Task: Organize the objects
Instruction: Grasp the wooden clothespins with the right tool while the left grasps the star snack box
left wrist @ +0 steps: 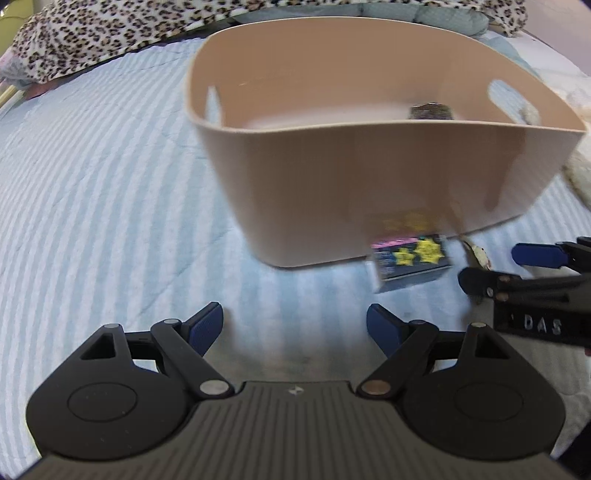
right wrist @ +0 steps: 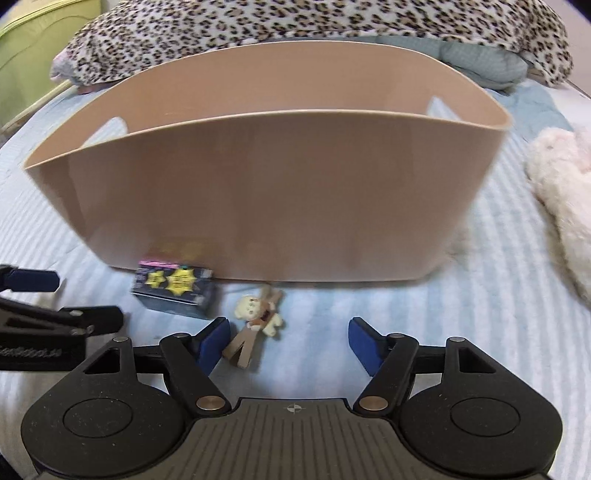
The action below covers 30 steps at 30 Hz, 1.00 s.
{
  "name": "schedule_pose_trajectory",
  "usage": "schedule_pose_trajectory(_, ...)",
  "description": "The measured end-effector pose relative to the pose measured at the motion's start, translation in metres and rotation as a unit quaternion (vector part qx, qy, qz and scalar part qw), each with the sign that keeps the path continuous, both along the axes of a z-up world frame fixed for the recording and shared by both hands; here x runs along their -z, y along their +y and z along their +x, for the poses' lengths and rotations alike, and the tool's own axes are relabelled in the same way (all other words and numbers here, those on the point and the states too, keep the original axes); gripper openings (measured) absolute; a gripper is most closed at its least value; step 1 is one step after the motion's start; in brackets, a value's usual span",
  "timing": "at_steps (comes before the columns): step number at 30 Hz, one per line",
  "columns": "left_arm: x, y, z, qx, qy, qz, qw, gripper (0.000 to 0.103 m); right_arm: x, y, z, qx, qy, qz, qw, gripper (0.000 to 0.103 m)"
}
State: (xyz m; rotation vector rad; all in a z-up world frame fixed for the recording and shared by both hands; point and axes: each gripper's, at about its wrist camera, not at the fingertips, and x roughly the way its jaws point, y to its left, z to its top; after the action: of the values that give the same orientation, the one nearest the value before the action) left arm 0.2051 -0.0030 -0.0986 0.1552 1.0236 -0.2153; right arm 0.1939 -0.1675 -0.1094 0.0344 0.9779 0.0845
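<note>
Right now my left tool (left wrist: 295, 325) and right tool (right wrist: 286, 341) gape wide, both empty. Before the beige bin (right wrist: 258, 199) lie a dark box (right wrist: 175, 293) and a bear clothespin (right wrist: 256, 319).

You have a bed (right wrist: 480, 295) under a pale blue striped quilt, a leopard-print blanket (right wrist: 258, 26) bunched along its far edge, and green furniture (right wrist: 29, 48) beyond its far-left corner.

- Light blue striped quilt (left wrist: 110, 166) spread as the surface underneath everything.
- Leopard-print blanket (right wrist: 295, 26) bunched along the far edge.
- Grey-blue quilted cushion (right wrist: 484, 62) tucked partly under that blanket.
- Green fabric container (right wrist: 33, 40), far left corner.
</note>
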Motion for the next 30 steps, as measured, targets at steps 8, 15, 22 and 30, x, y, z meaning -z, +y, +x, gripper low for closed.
schedule_pose_trajectory(8, 0.002, -0.025, -0.003, 0.009, 0.006, -0.020, 0.9997, 0.085, -0.008, -0.040, 0.005, 0.028, 0.002, 0.019, 0.999, 0.069)
schedule_pose_trajectory(15, 0.007, -0.041, 0.004, 0.012, 0.003, -0.029, 0.9995, 0.085, -0.005, -0.045, 0.005, 0.014, -0.001, 0.029, 0.999, 0.069)
schedule_pose_trajectory(22, 0.014, -0.044, 0.015, -0.022, -0.004, -0.037, 0.9991, 0.085, -0.009, -0.048, 0.002, -0.010, 0.002, 0.032, 0.999, 0.062)
schedule_pose_trajectory(30, 0.016, -0.033, 0.013, -0.035, -0.018, -0.038, 0.9985, 0.056, -0.009, -0.032, -0.001, -0.030, 0.000, 0.006, 1.000, 0.034)
